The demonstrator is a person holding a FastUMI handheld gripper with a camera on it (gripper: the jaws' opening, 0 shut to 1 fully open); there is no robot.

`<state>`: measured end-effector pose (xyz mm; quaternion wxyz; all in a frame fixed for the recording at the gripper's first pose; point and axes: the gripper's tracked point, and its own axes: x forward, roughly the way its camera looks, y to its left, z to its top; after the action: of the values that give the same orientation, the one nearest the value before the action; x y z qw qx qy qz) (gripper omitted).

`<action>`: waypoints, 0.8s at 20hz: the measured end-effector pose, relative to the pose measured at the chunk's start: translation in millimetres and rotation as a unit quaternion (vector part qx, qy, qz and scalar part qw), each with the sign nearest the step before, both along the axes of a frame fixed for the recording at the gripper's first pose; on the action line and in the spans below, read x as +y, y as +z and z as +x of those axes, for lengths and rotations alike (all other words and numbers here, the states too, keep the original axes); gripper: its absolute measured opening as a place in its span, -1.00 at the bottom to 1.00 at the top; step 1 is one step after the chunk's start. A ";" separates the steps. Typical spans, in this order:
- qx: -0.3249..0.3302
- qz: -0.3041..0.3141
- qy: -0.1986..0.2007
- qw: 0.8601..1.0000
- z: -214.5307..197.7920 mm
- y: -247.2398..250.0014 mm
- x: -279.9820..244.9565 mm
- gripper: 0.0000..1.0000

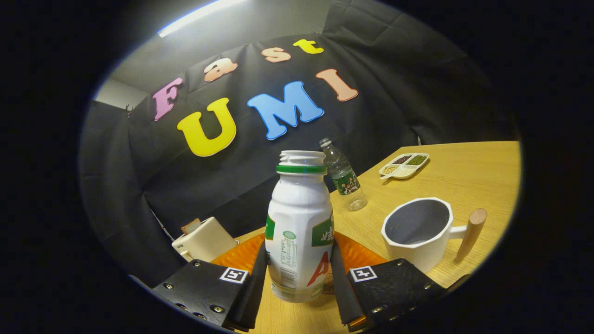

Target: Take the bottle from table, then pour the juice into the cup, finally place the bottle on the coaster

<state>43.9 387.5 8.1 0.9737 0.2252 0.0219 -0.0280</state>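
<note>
**Bottle held between my fingers, cup to the right**

My gripper [299,278] has its two fingers closed on the white bottle [299,232]. One finger presses against the left side of the bottle's lower body and the other finger presses against the right side, so the bottle is clamped between them. The bottle has no cap; its threaded mouth is open, and a green ring goes around the neck just under the thread. On the body there are green patches, a big red letter and a printed panel with a barcode. I cannot tell if the bottom of the bottle touches the wooden table [464,176] or is a little above it. The whole scene looks tilted in my view, with the table surface sloping.

Just behind the bottle, on both sides of it, I see an orange ribbed thing [359,253] lying flat on the table; it is partly hidden by the bottle and by my fingers. I cannot say surely if it is the coaster.

To the right of the bottle and near my right finger stands the white cup [420,232]. It has a faceted wall, a grey inside and a wooden handle that points away from the bottle. The inside looks empty.

Beyond the bottle, close to the black wall, a clear plastic water bottle [343,176] stands with a dark label. Farther to the right lies a white divided dish [404,165] with grains of different colours in its compartments. To the left, at the table edge, is a cream-coloured box-like object [204,241].
</note>
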 end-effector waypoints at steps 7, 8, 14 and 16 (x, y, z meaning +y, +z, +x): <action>0.036 -0.145 -0.009 0.989 3.6 -1.6 14.1 0.31; 0.039 -0.159 -0.007 0.986 4.1 -2.8 16.1 0.31; 0.048 -0.229 -0.014 0.972 4.3 1.6 20.5 0.30; 0.050 -0.247 -0.020 0.967 5.6 3.3 17.8 0.30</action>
<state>49.5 405.3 11.4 0.9960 -0.0239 0.0583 -0.0634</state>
